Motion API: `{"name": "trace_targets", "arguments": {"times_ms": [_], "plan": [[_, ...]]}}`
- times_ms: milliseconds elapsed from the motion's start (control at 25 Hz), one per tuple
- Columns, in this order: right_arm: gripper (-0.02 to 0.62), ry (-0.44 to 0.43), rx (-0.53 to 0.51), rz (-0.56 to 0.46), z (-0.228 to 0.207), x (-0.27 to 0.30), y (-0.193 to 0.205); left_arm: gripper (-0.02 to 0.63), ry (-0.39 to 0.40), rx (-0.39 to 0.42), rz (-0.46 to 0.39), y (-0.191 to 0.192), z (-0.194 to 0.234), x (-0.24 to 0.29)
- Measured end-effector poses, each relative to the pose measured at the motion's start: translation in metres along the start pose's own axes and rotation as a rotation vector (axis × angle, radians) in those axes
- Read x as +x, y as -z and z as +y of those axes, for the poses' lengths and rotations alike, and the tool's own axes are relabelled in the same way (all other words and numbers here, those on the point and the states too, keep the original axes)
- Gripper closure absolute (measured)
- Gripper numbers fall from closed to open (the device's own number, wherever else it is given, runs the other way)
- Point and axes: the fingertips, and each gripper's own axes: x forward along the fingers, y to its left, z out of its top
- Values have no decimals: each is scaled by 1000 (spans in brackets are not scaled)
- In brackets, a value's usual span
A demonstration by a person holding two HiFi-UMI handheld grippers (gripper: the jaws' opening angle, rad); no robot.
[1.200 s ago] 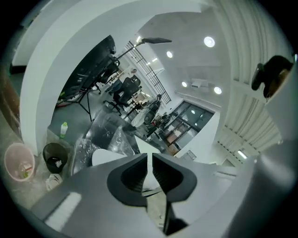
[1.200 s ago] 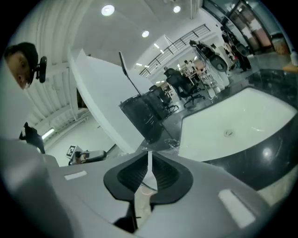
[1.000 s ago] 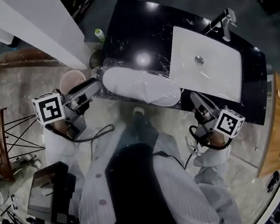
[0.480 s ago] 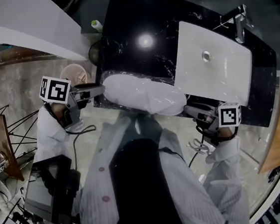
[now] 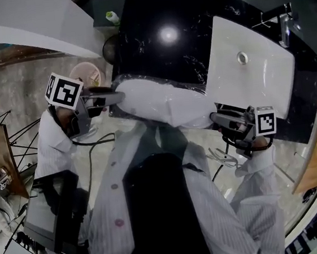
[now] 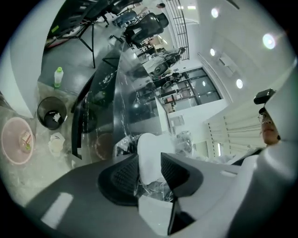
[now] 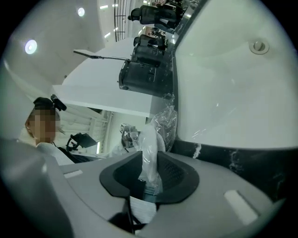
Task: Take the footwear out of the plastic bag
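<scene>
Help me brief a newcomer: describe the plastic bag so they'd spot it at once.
Find the black marble counter with the white sink. Along the counter's near edge, left of the sink, stretches the plastic bag. It is the only crinkled, clear-wrapped thing there, long and bulging with something white.

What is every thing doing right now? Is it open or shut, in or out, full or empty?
Shoe: inside the bag, lying on the counter edge.
Bag: wrapped round the shoe, gripped at both ends.
Left hand-held gripper: jaws just closed further, pressing on the bagged shoe.
Right hand-held gripper: jaws just closed further, pinching the bag.
Sink: empty.
Bin: open, litter inside.
</scene>
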Motion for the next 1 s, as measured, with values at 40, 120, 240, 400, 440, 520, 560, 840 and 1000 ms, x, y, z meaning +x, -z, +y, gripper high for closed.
{"name": "trace_targets", "arguments": {"times_ms": [40, 120, 240, 400, 440, 520, 560, 840, 1000], "plan": [[480, -34, -4, -1, 3, 0, -1, 463, 5, -11, -3, 1, 0, -3], [488, -91, -24, -9, 11, 0, -2, 478, 27, -39, -14, 5, -2, -9], [520, -173, -94, -47, 30, -3, -6, 513, 93, 14, -46, 4, -21, -19], [528, -243, -237, -81, 66, -13, -9, 528, 229, 134, -122, -2, -67, -35], [529, -250, -268, -94, 74, -17, -10, 528, 254, 155, -146, -4, -78, -38], [531, -255, -324, -114, 87, -23, -13, 526, 279, 199, -182, -7, -96, -44], [532, -257, -348, -121, 93, -26, -14, 526, 284, 220, -192, -8, -102, -46], [535, -326, -460, -165, 124, -45, -19, 528, 255, 394, -282, -26, -140, -50], [534, -295, -520, -195, 129, -49, -22, 541, 211, 443, -325, -33, -150, -54]]}}
